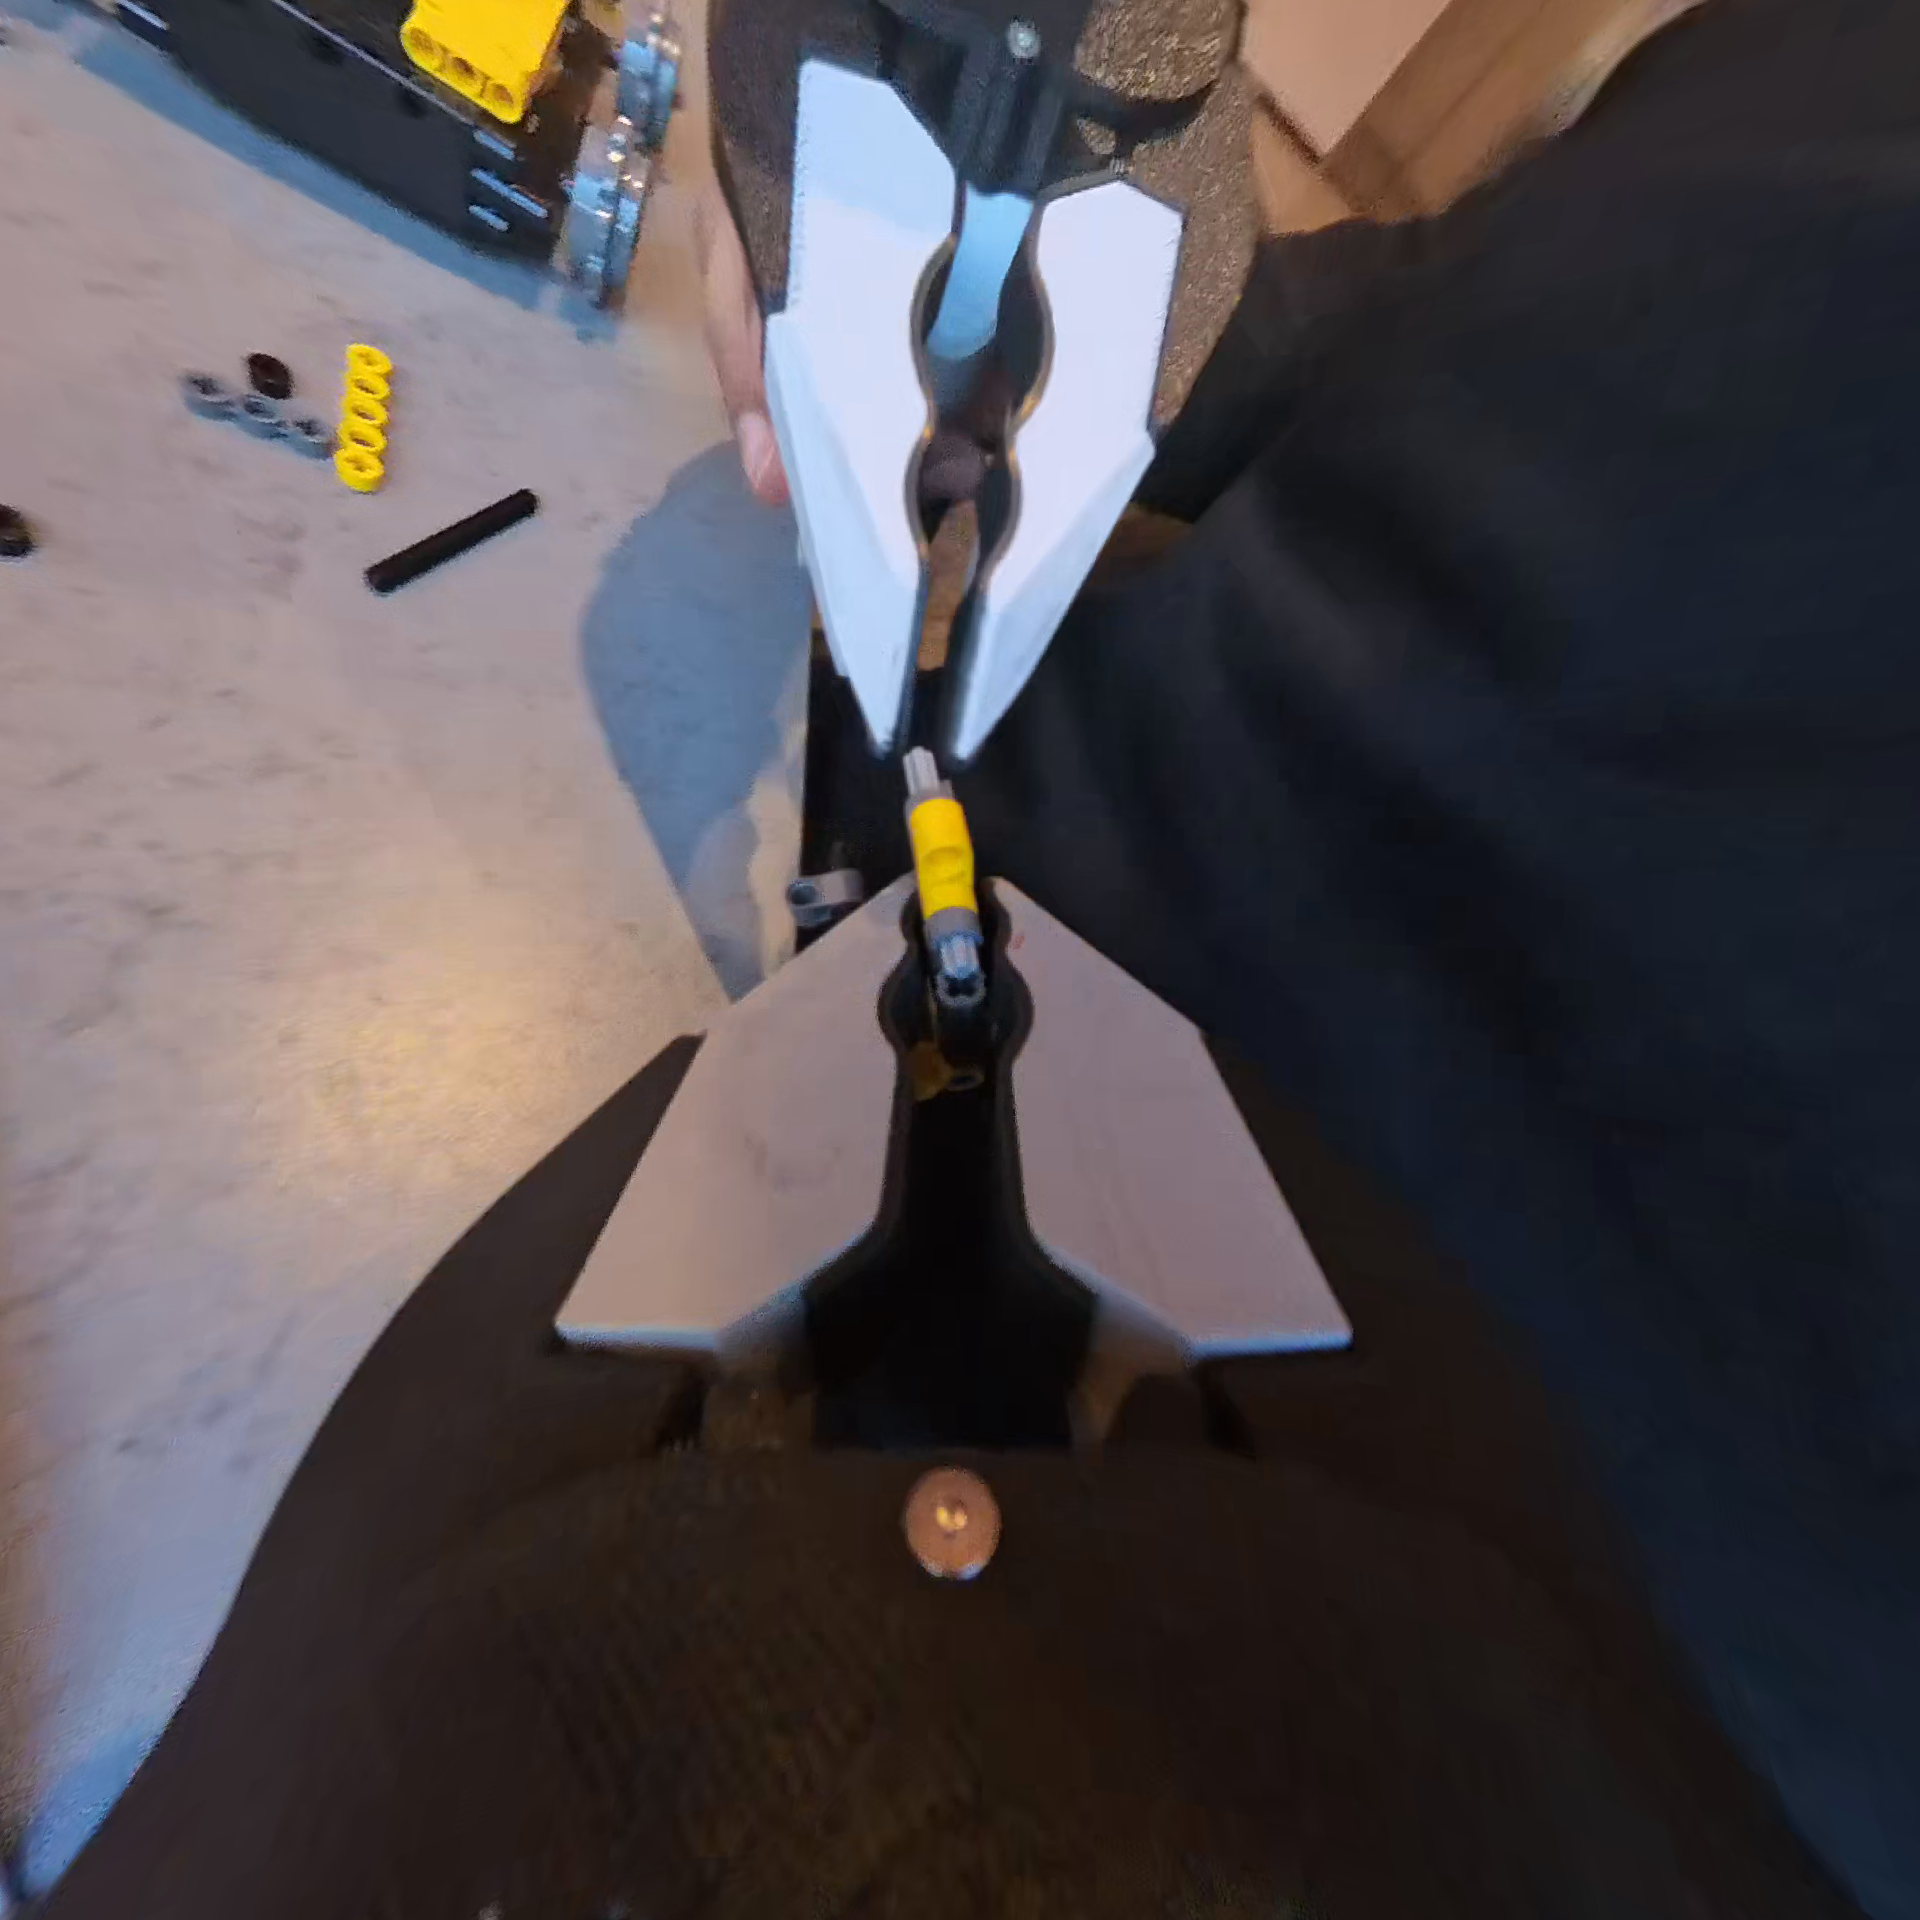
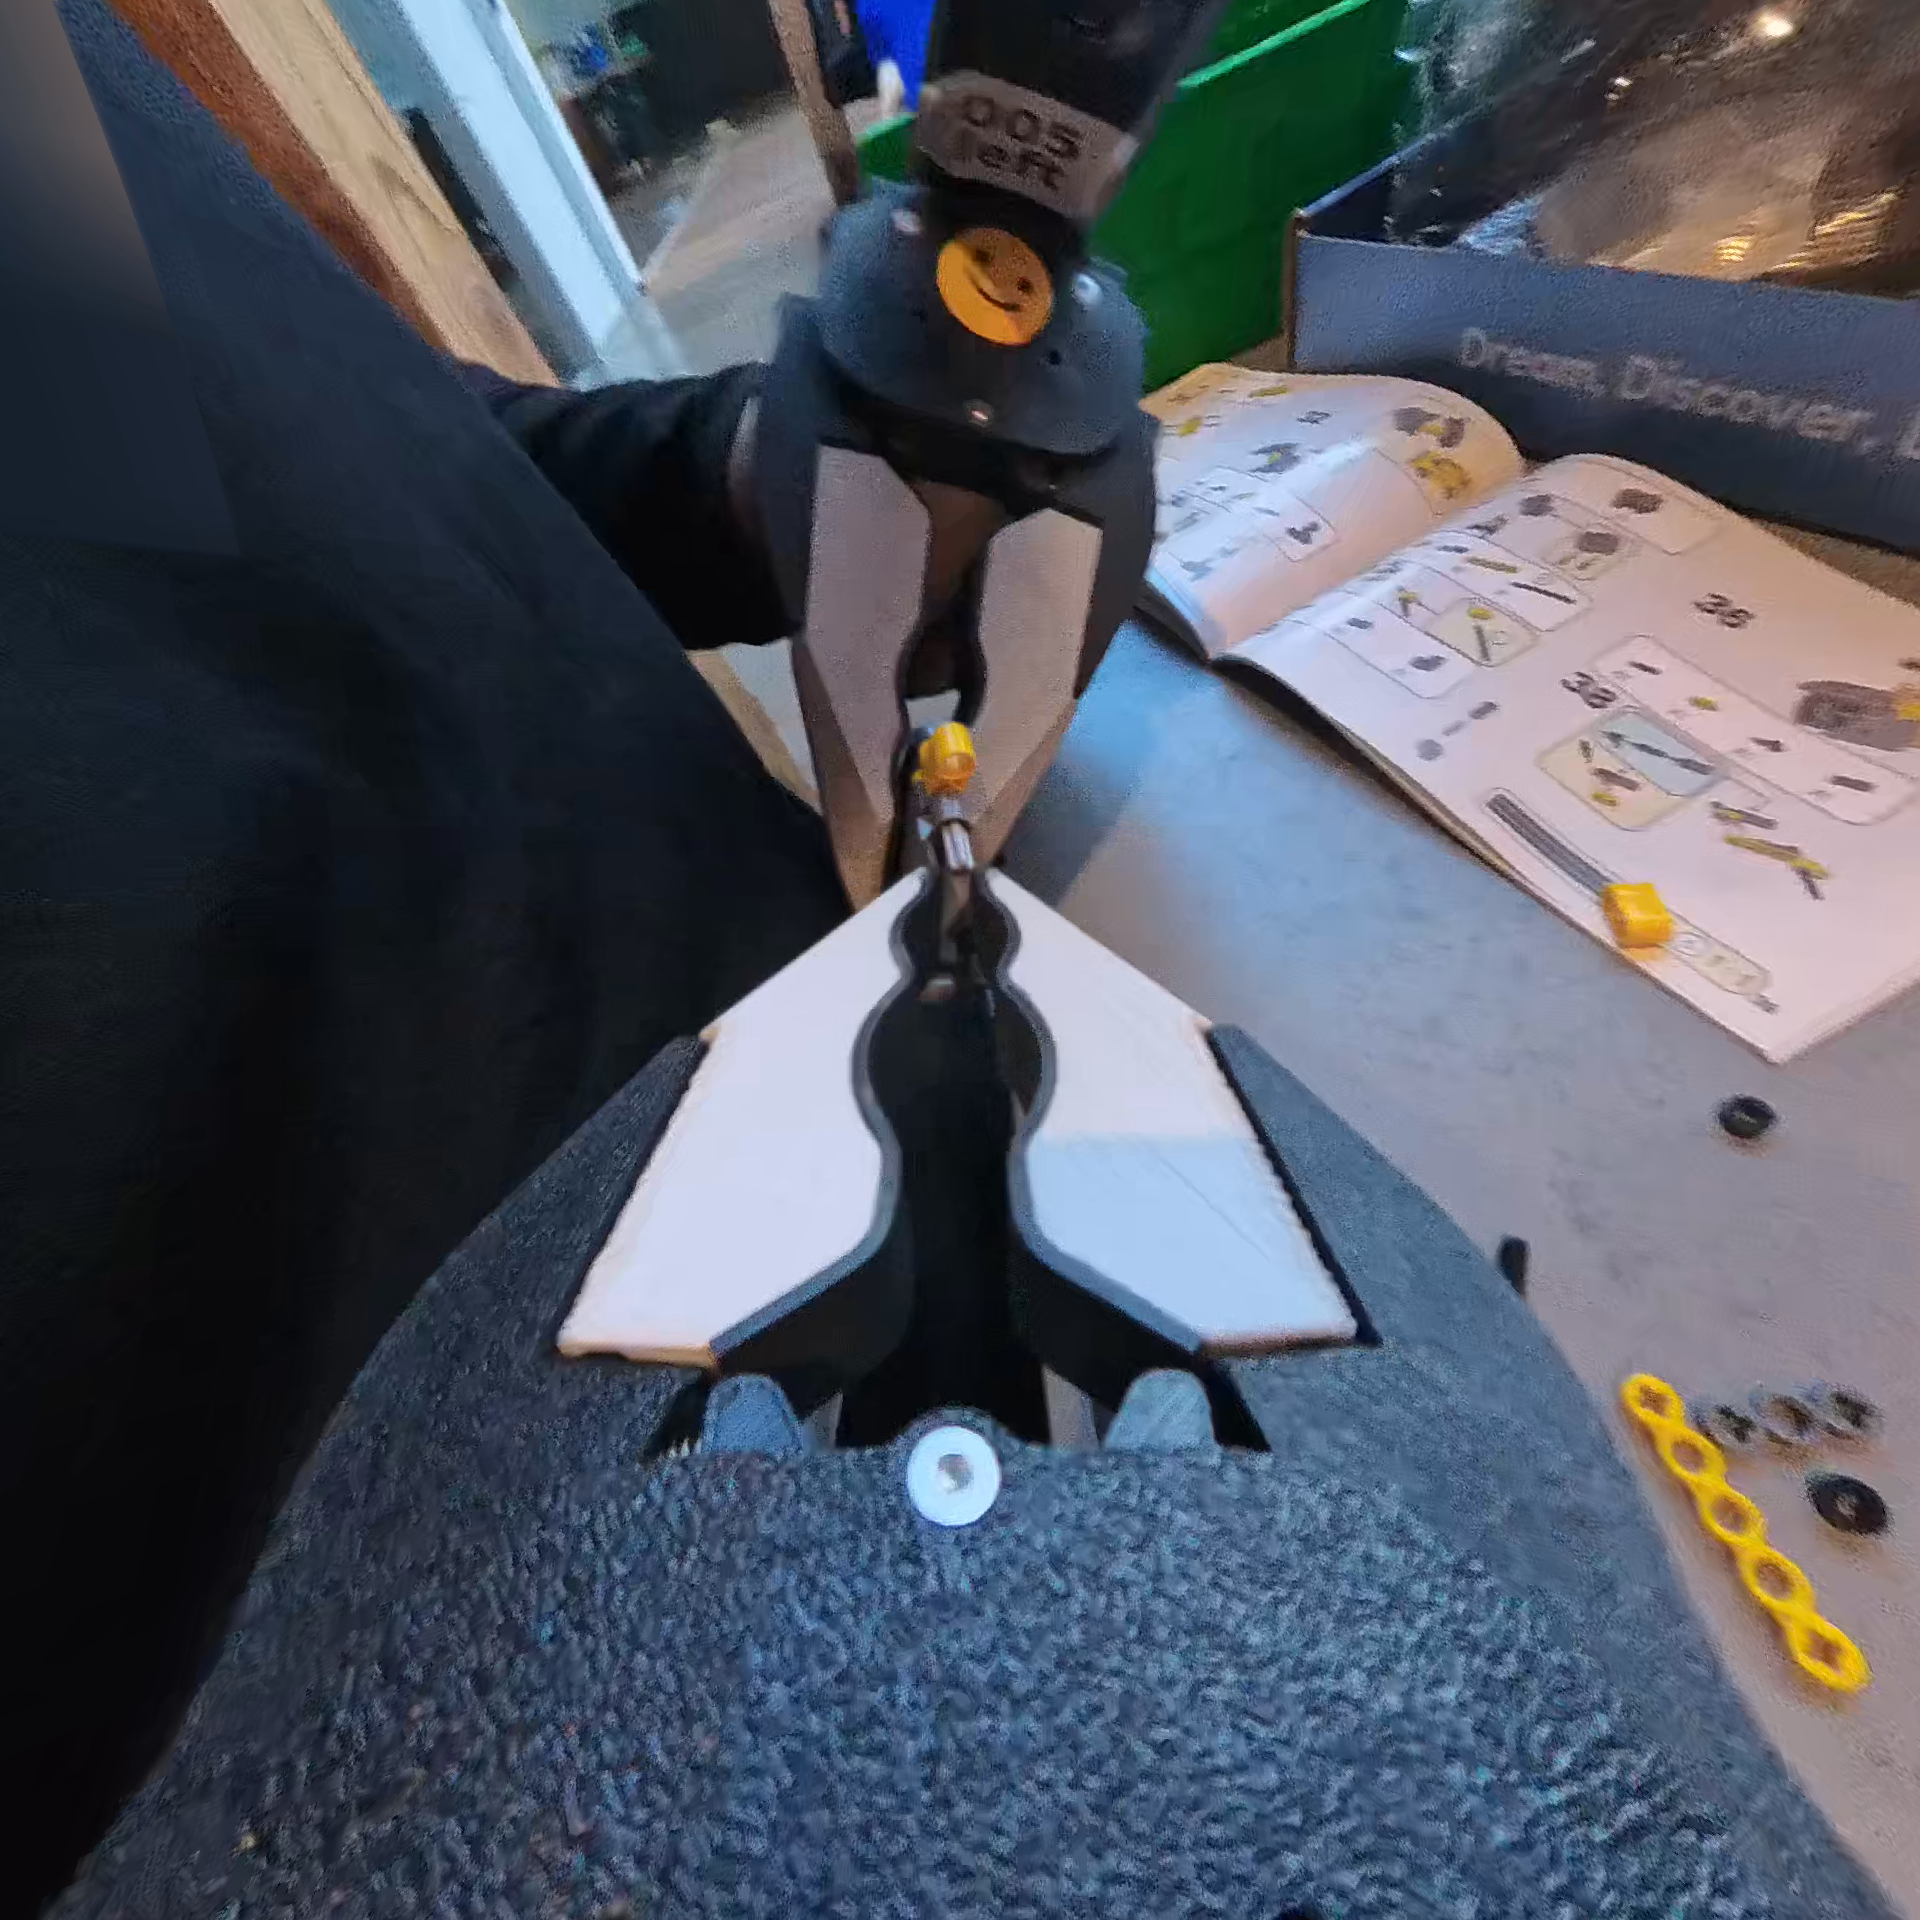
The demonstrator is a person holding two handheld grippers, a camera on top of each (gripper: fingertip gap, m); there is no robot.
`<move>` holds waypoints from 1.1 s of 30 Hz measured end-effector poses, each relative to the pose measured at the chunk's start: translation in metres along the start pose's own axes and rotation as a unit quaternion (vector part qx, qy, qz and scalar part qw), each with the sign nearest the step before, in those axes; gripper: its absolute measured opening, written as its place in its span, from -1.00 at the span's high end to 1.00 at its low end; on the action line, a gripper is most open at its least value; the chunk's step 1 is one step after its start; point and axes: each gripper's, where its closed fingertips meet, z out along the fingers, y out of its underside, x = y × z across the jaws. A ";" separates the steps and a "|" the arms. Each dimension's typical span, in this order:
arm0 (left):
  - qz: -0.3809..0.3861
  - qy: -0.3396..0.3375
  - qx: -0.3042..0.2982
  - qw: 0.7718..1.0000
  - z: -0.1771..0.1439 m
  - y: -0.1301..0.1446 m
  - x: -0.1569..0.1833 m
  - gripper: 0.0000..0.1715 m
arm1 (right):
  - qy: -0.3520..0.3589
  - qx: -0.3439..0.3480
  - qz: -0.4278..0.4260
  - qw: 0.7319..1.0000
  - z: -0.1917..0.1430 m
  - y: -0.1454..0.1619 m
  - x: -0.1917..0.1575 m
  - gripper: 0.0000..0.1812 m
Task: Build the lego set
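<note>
Held piece: a short grey axle (image 1: 923, 774) with a yellow connector (image 1: 940, 852) on it, at frame centre in both wrist views, pointing from one gripper to the other.
Left gripper (image 1: 945, 894): jaws closed on the axle's near end, yellow connector just beyond the fingertips.
Right gripper (image 2: 951, 883): jaws pinched on the axle's other end; seen in the upper centre of the left wrist view, tips pointing down.
Yellow beam (image 2: 1745, 1538): five holes, flat on the table at lower right of the right wrist view.
</note>
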 end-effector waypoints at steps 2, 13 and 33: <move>-0.011 0.026 0.000 1.000 0.000 -0.002 0.005 0.92 | -0.023 0.001 0.010 1.000 0.001 -0.002 -0.006 0.93; -0.009 0.030 -0.029 0.999 0.016 0.012 0.014 0.92 | -0.076 -0.038 0.031 0.996 0.001 0.007 -0.018 1.00; -0.017 0.048 -0.014 0.999 0.016 0.015 0.019 0.93 | -0.119 -0.093 0.022 0.988 0.006 0.013 -0.023 0.96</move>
